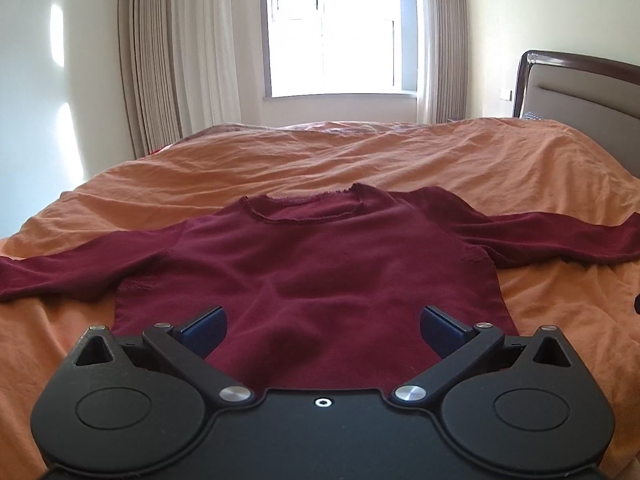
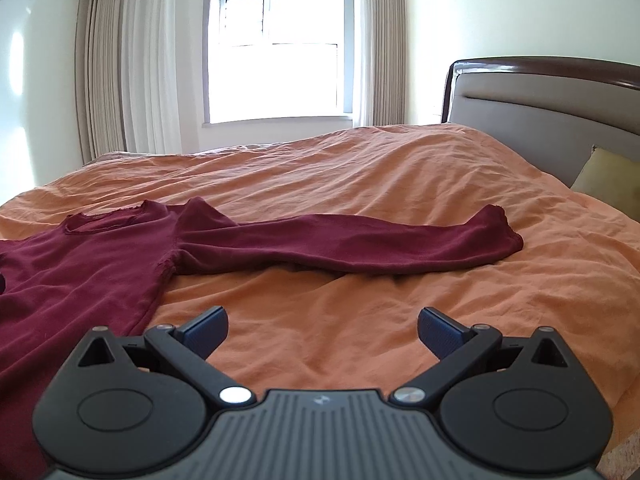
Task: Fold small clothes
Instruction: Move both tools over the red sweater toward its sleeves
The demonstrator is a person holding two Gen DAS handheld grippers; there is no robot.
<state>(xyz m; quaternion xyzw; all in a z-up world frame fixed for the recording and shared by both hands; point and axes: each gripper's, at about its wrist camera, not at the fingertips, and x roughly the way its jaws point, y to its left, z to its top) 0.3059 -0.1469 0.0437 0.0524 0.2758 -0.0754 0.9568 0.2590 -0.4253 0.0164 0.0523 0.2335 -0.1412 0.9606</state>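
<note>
A dark red long-sleeved knitted top [image 1: 304,264] is laid flat on the rumpled orange bed cover [image 1: 360,152], neckline toward the far window, both sleeves spread out left and right. The left tongs [image 1: 324,326] are held wide open and empty above its near hem. The right tongs [image 2: 322,326], likewise wide open and empty, are held over bare cover, right of the body and near the right sleeve [image 2: 360,244].

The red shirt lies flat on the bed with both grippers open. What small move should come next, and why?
Probably move the right gripper forward to the cuff of the right sleeve. The red shirt is spread flat with sleeves out, nothing is held, and that sleeve lies ahead on the orange cover.
</note>
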